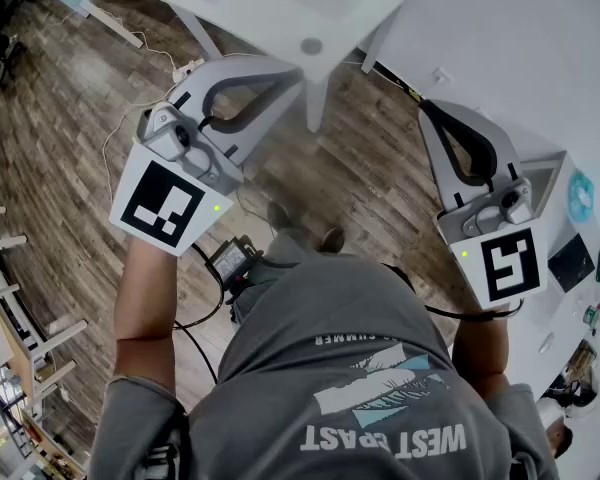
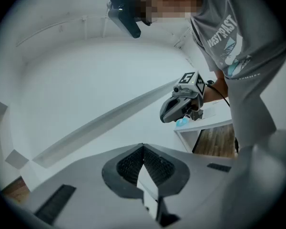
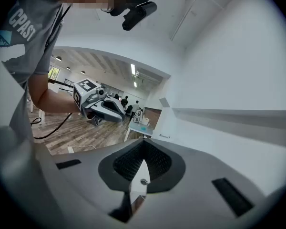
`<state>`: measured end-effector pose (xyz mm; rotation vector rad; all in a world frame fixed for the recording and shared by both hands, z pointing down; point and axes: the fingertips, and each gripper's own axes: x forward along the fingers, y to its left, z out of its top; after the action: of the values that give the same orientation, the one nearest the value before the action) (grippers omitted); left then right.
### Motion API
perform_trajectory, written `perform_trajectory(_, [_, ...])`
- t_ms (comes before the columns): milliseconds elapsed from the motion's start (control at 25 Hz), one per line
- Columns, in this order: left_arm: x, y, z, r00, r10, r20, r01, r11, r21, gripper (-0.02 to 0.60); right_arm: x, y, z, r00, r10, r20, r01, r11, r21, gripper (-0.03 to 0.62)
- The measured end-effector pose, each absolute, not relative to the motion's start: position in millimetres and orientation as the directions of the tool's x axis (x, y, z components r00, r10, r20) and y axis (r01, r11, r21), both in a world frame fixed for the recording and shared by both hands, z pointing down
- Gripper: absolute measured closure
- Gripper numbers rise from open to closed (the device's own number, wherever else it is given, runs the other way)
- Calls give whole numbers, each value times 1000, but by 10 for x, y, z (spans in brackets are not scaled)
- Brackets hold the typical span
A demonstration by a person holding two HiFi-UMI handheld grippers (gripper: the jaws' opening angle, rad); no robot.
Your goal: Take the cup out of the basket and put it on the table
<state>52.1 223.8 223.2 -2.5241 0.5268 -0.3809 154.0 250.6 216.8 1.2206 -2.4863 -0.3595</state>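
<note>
Nothing of the job looks started from where I stand. The person holds both tools over the wooden floor (image 1: pixel 70 118), short of the white worktop (image 1: pixel 240 18). The left claw (image 2: pixel 143 147) is closed with nothing in it, and the right claw (image 3: pixel 143 143) is closed and bare too. I can see neither the cup nor the basket in any view, so I cannot say where the cup sits. Finding the basket, lifting the cup out and setting it down are all left to do.
</note>
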Motion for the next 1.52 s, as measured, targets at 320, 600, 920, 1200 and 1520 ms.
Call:
perform_trajectory(320, [638, 2486, 2126, 879, -452, 154, -298, -770, -564, 572, 1684, 2737, 2078, -576, -798, 177, -709, 595, 377, 583])
perform_trajectory(600, [759, 2594, 2100, 873, -458, 167, -292, -765, -574, 572, 1827, 2804, 2033, -589, -795, 148, -728, 600, 331, 582])
perform_trajectory(920, [681, 2517, 2115, 872, -459, 170, -292, -767, -571, 572, 1815, 2649, 2045, -591, -794, 140, -732, 601, 320, 582])
perform_trajectory(1200, [568, 2155, 2116, 886, -440, 144, -294, -776, -558, 572, 1729, 2300, 2041, -558, -815, 156, -747, 575, 333, 582])
perform_trajectory(1520, [257, 1607, 2047, 908, -403, 111, -274, -773, -572, 572, 1456, 1779, 1989, -503, -850, 159, -773, 525, 356, 582])
